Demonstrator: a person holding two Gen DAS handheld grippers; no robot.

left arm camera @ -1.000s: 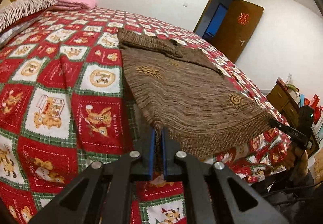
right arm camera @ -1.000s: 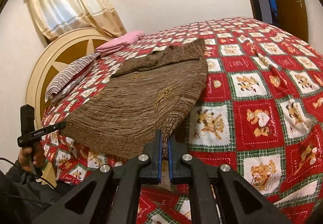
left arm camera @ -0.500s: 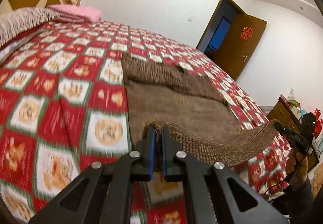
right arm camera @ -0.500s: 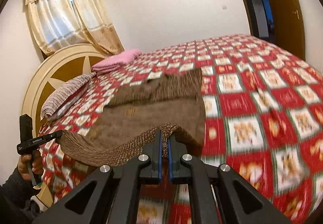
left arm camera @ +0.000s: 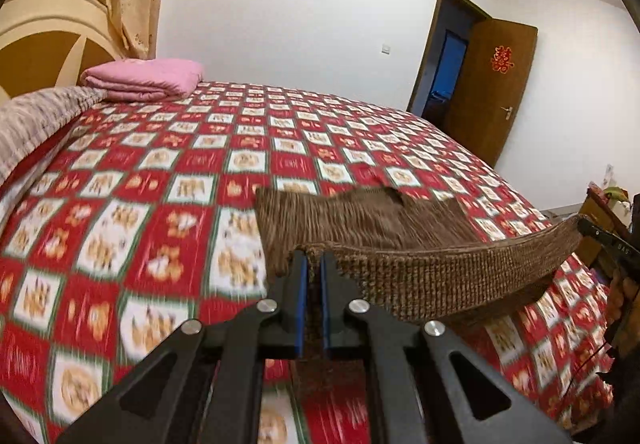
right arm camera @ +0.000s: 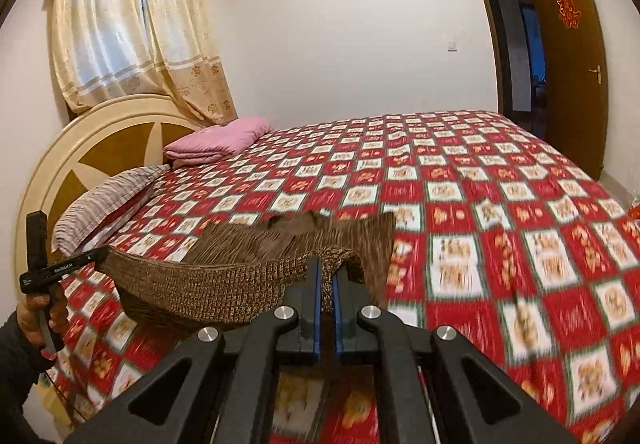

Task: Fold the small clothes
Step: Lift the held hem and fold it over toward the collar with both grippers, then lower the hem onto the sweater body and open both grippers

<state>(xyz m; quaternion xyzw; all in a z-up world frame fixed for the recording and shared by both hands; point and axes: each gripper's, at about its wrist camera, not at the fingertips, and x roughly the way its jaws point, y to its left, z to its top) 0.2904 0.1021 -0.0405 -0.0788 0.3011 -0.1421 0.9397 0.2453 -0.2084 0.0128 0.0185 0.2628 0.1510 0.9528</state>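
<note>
While the hem of the brown sweater (left arm camera: 440,276) is being held pinched in the closed fingers of the left gripper (left arm camera: 314,264) and right gripper (right arm camera: 327,272), it is being lifted off the bed's (left arm camera: 160,212) near edge and carried over toward the collar end, so the first fold is judged underway.

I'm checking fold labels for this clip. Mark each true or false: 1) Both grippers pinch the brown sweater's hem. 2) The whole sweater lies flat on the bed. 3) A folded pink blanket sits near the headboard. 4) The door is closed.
1) True: the left gripper and the right gripper each clamp a corner of the brown sweater.
2) False: its hem is lifted off the bedspread.
3) True: the pink blanket lies by the headboard.
4) False: the door stands open.
</note>
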